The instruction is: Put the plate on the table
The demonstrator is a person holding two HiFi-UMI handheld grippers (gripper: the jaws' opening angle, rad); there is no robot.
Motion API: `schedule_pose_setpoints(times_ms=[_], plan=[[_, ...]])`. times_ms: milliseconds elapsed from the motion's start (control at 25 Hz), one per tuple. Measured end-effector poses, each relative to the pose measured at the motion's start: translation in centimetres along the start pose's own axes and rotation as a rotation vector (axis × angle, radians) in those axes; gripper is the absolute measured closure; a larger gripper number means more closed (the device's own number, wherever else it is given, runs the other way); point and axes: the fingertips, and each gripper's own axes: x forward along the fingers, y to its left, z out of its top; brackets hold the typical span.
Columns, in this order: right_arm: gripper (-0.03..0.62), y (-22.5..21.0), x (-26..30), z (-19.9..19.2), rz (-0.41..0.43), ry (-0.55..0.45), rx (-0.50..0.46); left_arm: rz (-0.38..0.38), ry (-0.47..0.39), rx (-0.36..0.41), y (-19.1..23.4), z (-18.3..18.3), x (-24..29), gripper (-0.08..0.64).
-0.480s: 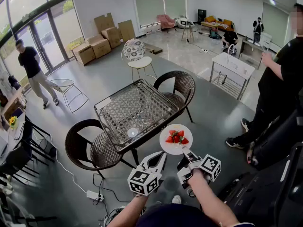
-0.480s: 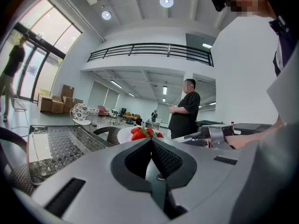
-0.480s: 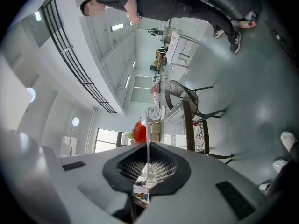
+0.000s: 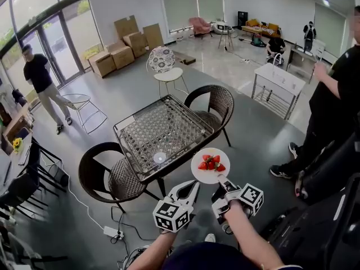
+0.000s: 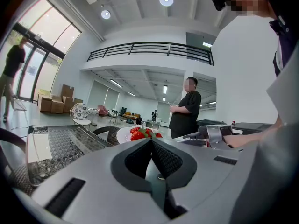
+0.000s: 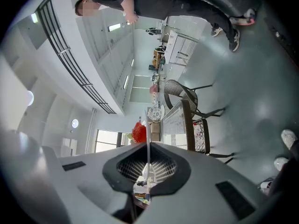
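A white plate (image 4: 209, 174) with red strawberries (image 4: 210, 163) hangs in the air just off the near right corner of the glass-topped table (image 4: 143, 128). My right gripper (image 4: 224, 184) is shut on the plate's near rim; in the right gripper view the plate (image 6: 148, 129) shows edge-on between the pads, strawberries (image 6: 139, 131) beside it. My left gripper (image 4: 190, 187) is shut with nothing in it, low and left of the plate. The left gripper view shows the strawberries (image 5: 140, 134) and plate (image 5: 123, 135) just beyond its closed tips (image 5: 151, 140).
Two wicker chairs (image 4: 107, 176) (image 4: 215, 103) stand at the table's near-left and far-right sides. A small round thing (image 4: 159, 158) lies on the glass. A person in black (image 4: 332, 106) stands at the right; another (image 4: 42, 83) walks at far left. Cables and a power strip (image 4: 109, 230) lie on the floor.
The plate and both grippers have barely shifted, a touch to the right. The person at far left has stepped a little toward the table.
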Motion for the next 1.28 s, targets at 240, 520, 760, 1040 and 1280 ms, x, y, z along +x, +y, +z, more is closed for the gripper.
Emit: schedule_pose_setpoints(times_ms=[240,520,760,1040,1280], plan=[[0.575,-0.2,0.1,1.1,-0.001,0.009,0.01,0.018,-0.001,0.007,-0.4,0.1,0.8,0.554],[0.575,-1.0,0.5,2.3,-0.007,0.033,0.013,0.053,-0.001,0.021,-0.2,-0.1,1.5,0.554],[0.575,-0.8,1.5,3.7,-0.006,0.035,0.018,0.069,0.013,0.014,0.5,0.4,2.4,0.554],[0.575,-1.0,3.9,4.5,0.004,0.049,0.043,0.071,0.025,0.004,2.0,0.1,4.3,0.554],[0.575,-0.8,6.8,5.9,-0.008,0.05,0.021,0.065,0.018,-0.005,4.4,0.9,6.6,0.554]])
